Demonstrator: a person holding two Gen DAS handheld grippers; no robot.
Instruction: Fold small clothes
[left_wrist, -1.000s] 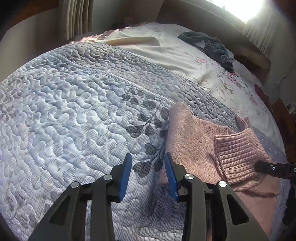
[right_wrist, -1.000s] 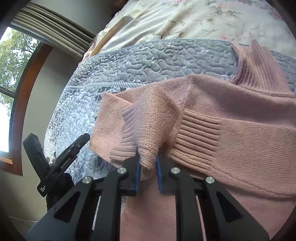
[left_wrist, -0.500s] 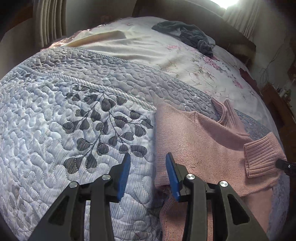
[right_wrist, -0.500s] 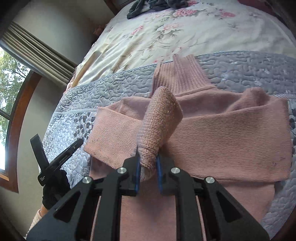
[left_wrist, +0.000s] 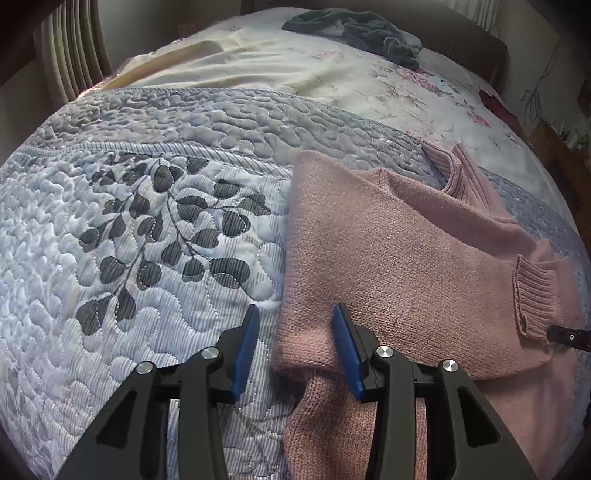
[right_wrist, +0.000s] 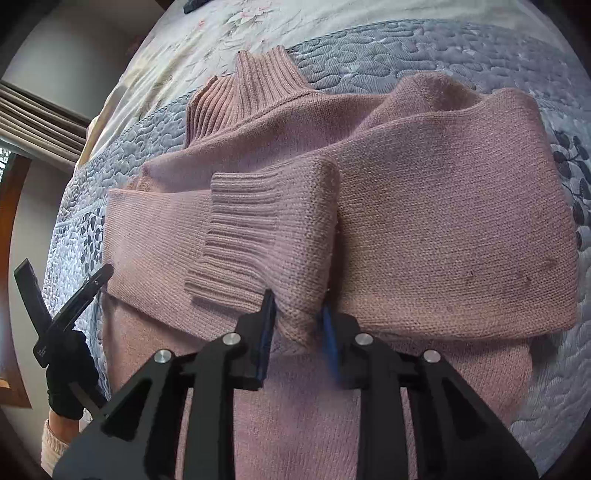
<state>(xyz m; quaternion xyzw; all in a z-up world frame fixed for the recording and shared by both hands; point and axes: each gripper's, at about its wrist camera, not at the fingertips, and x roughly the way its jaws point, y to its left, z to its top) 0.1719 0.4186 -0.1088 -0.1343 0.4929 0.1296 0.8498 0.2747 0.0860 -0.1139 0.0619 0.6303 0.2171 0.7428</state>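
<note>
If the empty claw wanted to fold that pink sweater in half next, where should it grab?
Probably the pink sweater at its lower body panel below the folded sleeves, on the side edge nearest the left gripper. That edge lies flat on the quilt, free and unlayered, so open jaws coming from the quilt side could pinch it.

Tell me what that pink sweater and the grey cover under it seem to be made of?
The sweater looks like soft knitted yarn, perhaps wool or acrylic: fine knit loops show across the body, with ribbing at the collar and the cuff. The finish is matte and slightly fuzzy. The cover looks like padded quilted fabric, probably cotton or polyester: stitched lines puff it into pebbles and a leaf pattern.
</note>
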